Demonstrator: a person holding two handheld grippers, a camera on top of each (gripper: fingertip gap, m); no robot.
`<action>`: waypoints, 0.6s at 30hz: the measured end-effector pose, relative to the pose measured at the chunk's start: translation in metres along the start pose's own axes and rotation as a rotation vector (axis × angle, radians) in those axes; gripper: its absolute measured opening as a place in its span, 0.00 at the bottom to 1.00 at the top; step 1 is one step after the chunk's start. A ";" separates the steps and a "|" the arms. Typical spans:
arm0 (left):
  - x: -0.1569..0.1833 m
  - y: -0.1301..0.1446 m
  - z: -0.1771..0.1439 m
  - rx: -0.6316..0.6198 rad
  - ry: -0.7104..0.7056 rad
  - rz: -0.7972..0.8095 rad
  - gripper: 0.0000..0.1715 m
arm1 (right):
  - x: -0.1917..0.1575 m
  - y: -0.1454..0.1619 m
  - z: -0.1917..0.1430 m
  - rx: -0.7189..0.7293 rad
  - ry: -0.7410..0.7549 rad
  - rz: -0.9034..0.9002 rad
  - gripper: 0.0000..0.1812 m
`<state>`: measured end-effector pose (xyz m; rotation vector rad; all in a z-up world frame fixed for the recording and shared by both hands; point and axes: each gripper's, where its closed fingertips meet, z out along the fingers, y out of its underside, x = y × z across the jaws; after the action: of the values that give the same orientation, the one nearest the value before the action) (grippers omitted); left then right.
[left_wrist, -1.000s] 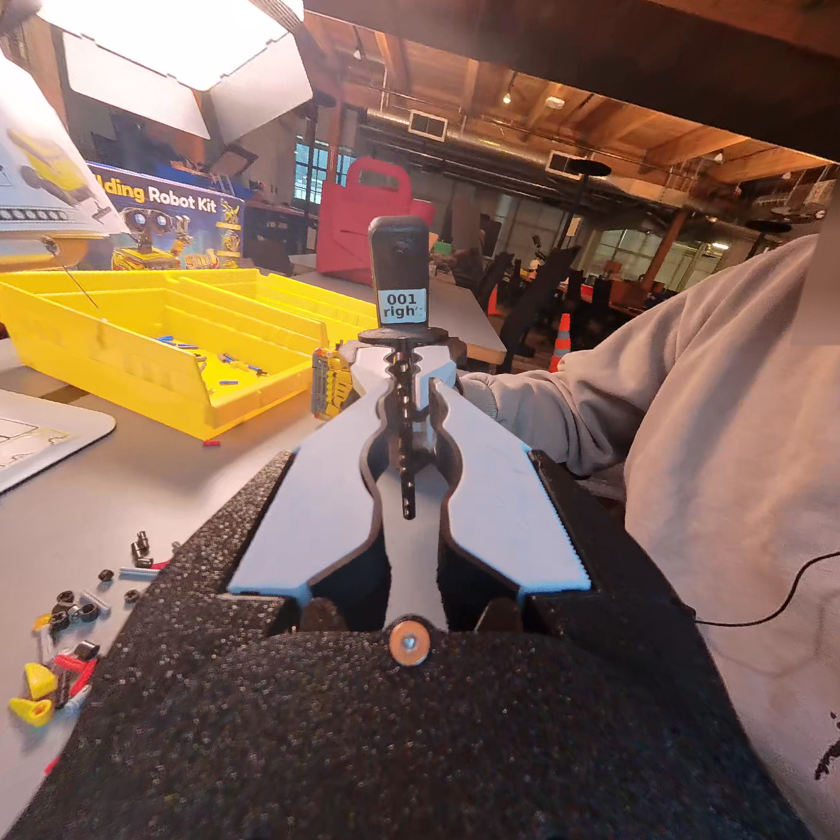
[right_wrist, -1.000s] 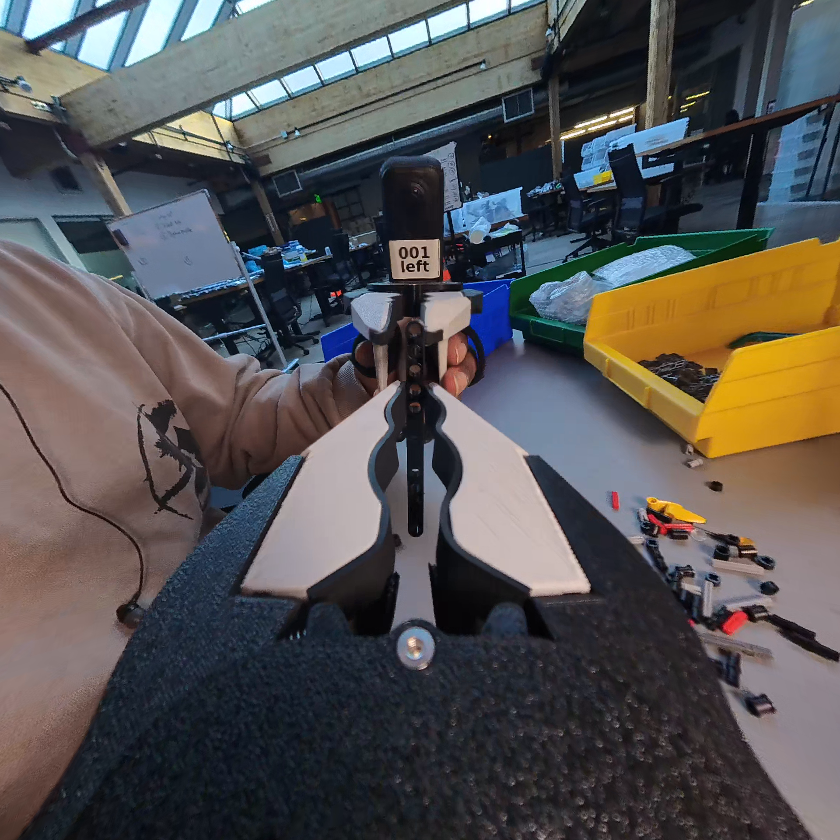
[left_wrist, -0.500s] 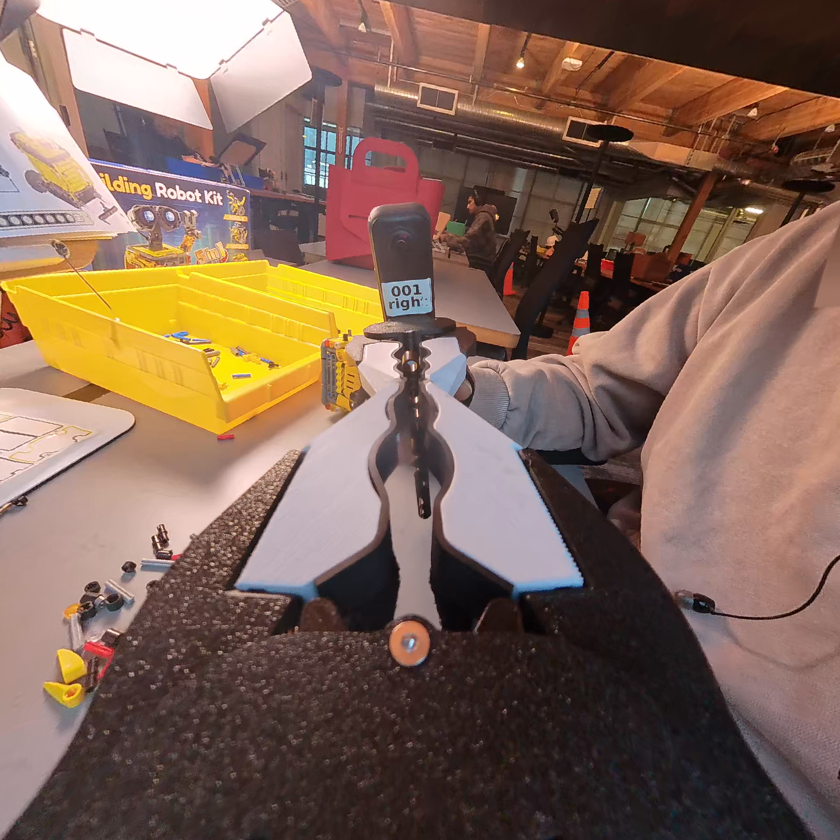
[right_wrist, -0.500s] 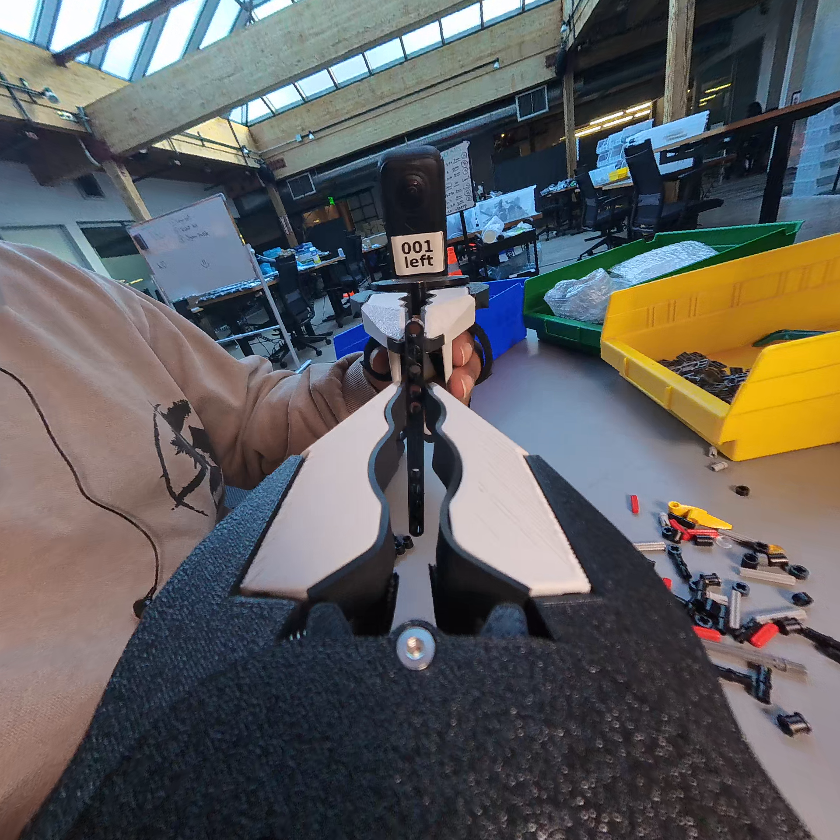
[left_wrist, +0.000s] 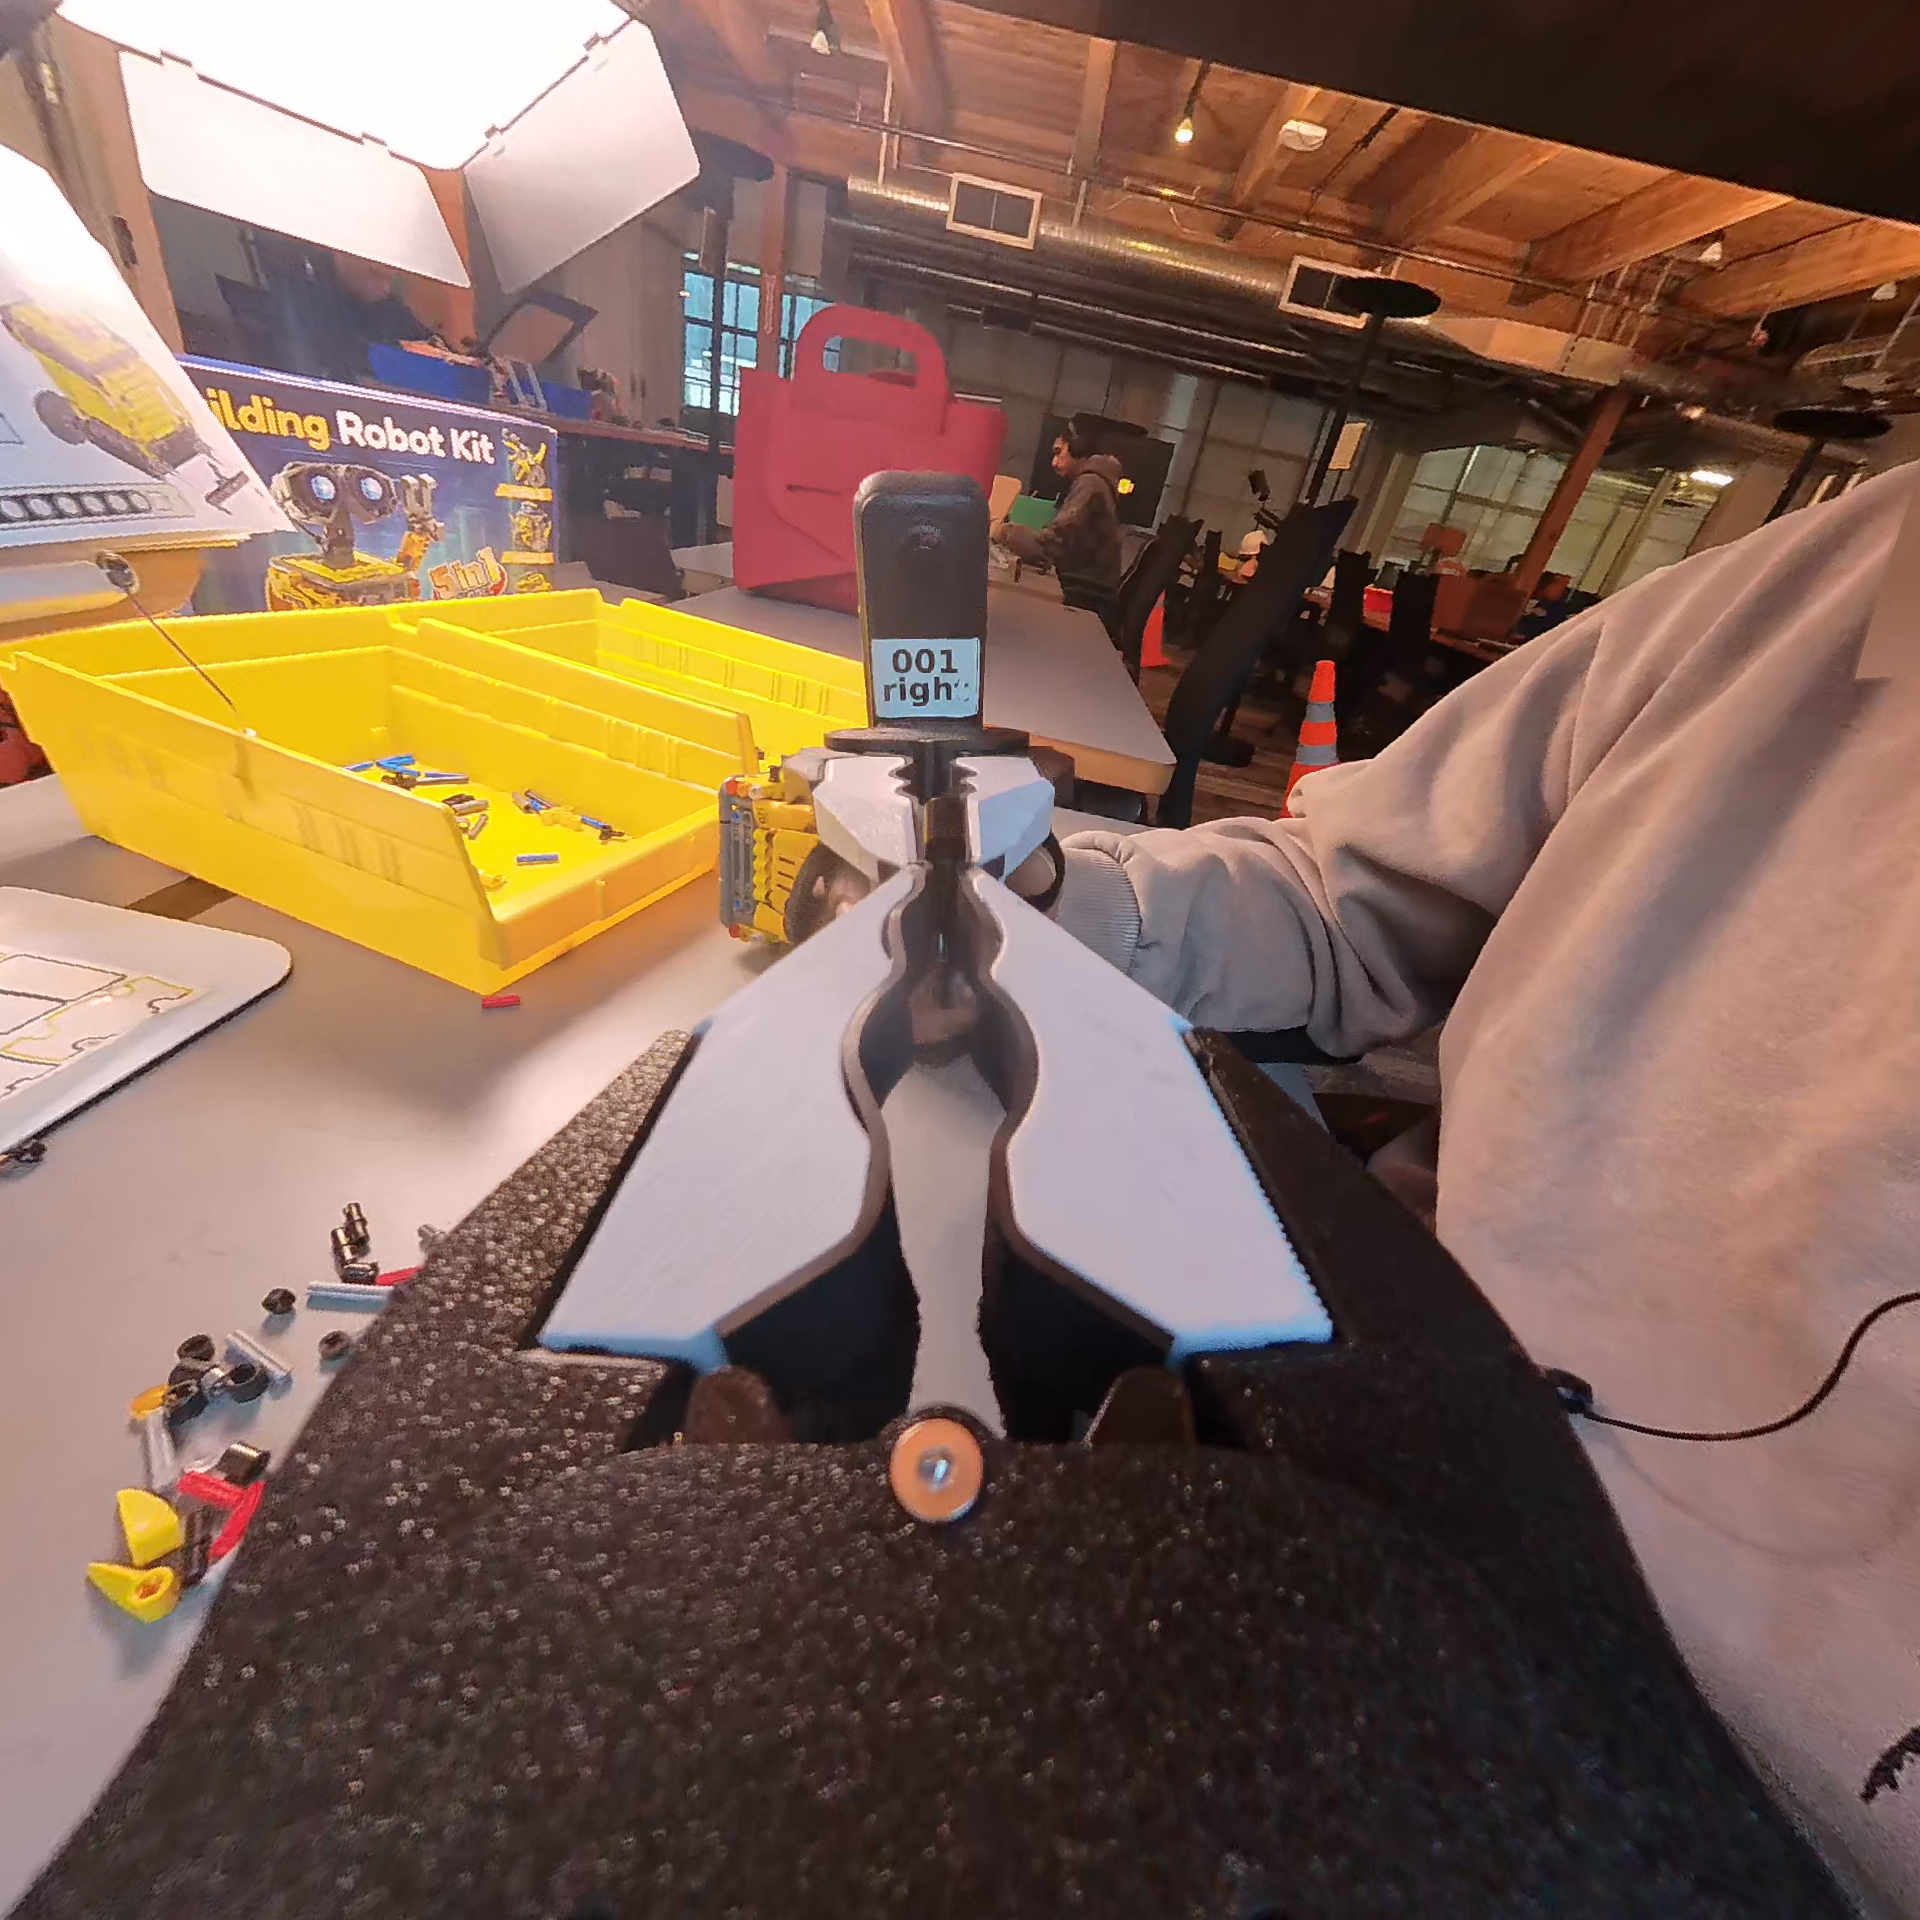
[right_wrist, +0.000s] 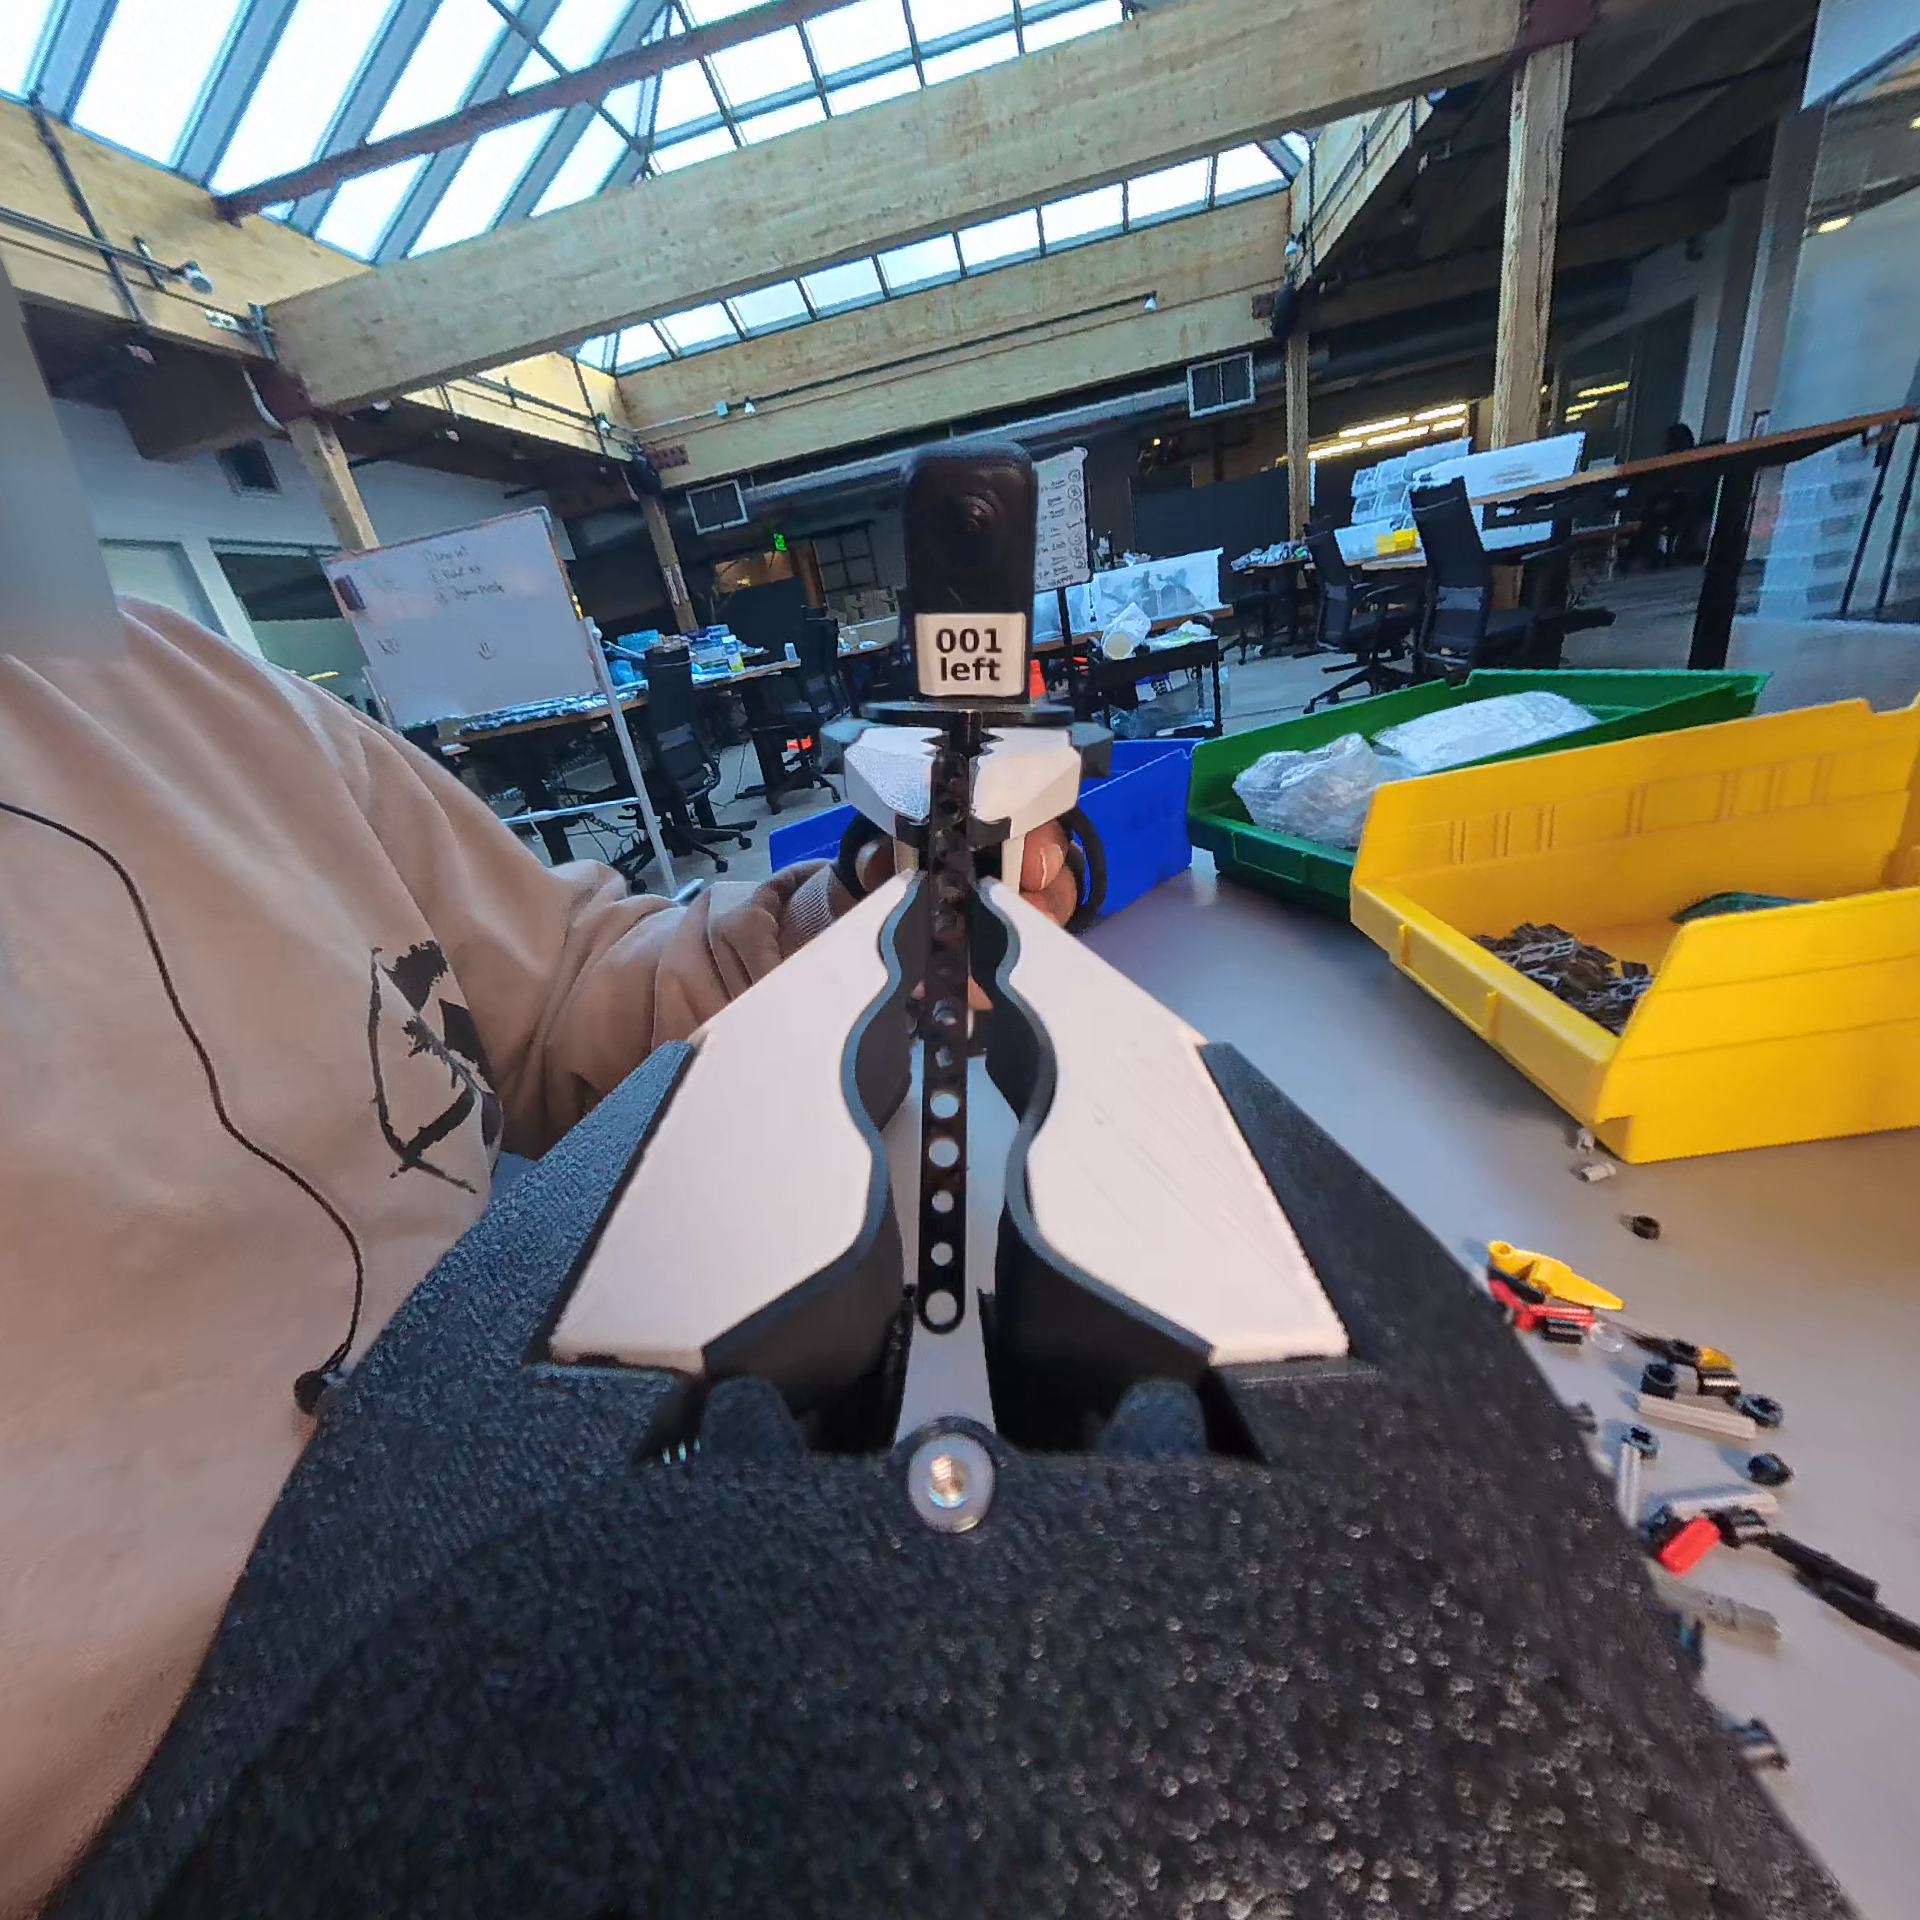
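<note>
Fingers (right_wrist: 831, 1049) of the right gripper (right_wrist: 943, 914) clamp a black perforated beam (right_wrist: 943, 1174) running back between them. Only the left wrist view shows the left gripper (left_wrist: 940, 883) pinched on that beam's far end (left_wrist: 943, 831), with a yellow-and-black model (left_wrist: 764, 862) just behind. Loose small parts (right_wrist: 1662, 1392) lie on the tabletop (right_wrist: 1351, 1039); beyond, a yellow bin (right_wrist: 1662, 935).

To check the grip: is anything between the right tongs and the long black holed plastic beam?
Nothing visible. The right tongs close on the long black holed plastic beam; left tongs hold its far end.
</note>
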<state>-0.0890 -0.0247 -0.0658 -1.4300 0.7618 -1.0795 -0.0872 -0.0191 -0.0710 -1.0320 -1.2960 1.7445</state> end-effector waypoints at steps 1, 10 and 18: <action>0.000 -0.001 0.000 0.008 0.008 -0.007 0.01 | 0.000 -0.003 0.000 0.004 0.005 -0.016 0.02; 0.007 -0.011 0.005 0.075 0.033 -0.033 0.01 | -0.006 -0.024 -0.004 0.126 -0.008 -0.010 0.02; -0.003 0.011 0.001 -0.078 -0.050 0.083 0.01 | 0.002 0.002 -0.005 -0.140 0.044 -0.132 0.03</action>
<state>-0.0880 -0.0235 -0.0772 -1.4730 0.8275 -0.9564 -0.0838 -0.0161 -0.0741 -1.0326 -1.4416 1.5425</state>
